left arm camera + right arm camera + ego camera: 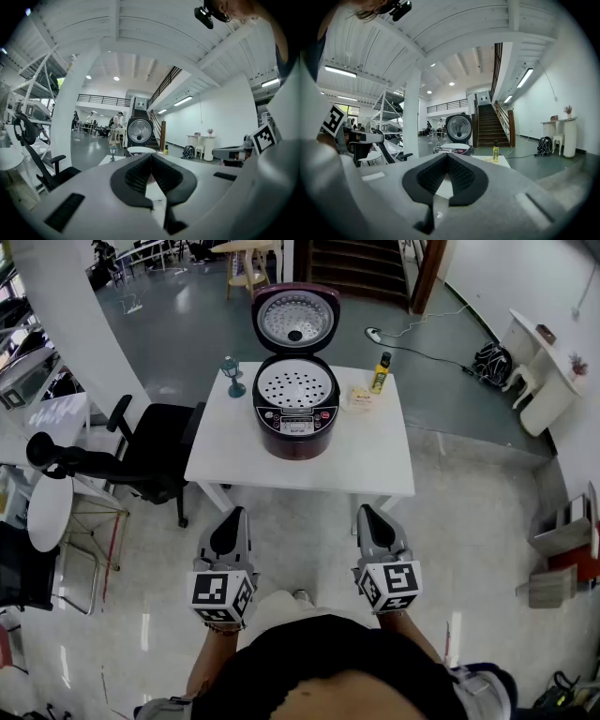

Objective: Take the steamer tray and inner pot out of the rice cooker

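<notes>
The rice cooker (295,418) sits on the white table (375,465), toward its far middle, with the lid (295,320) flipped up and back. The perforated steamer tray (295,387) is seated in the open top, so nothing has been taken out yet. A small teal lamp-looking thing (232,377) stands at the table's far left corner. On the right of the cooker there's a yellow bottle with a dark cap (381,373) and a small pale packet (360,397) just beside it. A black office chair (150,460) is parked off the table's left edge. The person stands at the near side, well back from the table, holding both tools out roughly level. The left gripper (232,515) has its jaws pressed together with nothing in them, and the right gripper (367,513) is the same deal, closed tight on nothing. Both point at the cooker but are well apart from it, over the floor in front of the table.
</notes>
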### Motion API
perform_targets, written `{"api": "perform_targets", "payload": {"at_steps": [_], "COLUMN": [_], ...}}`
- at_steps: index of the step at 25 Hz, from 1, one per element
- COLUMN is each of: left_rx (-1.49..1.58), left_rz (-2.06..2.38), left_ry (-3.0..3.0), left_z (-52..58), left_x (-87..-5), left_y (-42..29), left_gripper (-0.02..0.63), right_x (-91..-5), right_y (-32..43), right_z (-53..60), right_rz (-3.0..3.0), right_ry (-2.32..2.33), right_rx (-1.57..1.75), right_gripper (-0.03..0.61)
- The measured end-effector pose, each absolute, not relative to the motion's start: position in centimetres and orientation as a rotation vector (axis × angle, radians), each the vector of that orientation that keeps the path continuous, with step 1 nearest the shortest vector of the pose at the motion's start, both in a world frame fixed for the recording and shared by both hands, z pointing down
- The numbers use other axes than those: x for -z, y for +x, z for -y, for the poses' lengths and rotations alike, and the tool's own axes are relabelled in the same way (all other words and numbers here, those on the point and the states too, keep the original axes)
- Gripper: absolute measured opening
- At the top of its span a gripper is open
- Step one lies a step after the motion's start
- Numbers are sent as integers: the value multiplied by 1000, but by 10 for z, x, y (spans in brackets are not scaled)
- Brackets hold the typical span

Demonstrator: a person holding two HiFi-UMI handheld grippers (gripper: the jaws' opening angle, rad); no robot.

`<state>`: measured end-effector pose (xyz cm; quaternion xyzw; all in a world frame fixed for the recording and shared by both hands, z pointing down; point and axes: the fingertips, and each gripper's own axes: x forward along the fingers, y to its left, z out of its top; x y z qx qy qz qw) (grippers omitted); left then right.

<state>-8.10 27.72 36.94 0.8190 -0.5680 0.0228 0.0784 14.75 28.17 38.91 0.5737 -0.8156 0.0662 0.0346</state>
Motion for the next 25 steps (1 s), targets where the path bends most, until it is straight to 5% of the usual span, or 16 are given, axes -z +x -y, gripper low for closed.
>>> {"api": "perform_targets", "payload": {"at_steps": [20, 21, 23, 25], "left_rx": [-82, -83, -89, -86], "left_rz": [1644, 1648, 1657, 1675], "left_ry": [2488, 2483, 2466, 2441], "left_z": [-282, -281, -278, -276], "left_x": [-373, -374, -378, -381], "left_y": [-61, -61, -60, -61], "left_gripper": [8, 27, 218, 282], "right_x": [-392, -392, -393, -394], "right_y": [151, 151, 151, 151], "right_z": [-281, -280, -278, -276], "right_rz": [2536, 2541, 2550, 2560], "right_ry": [1747, 1741, 1731, 1712], "right_rx": [-212, -206, -204, -215], "right_gripper": [35, 65, 151, 221]}}
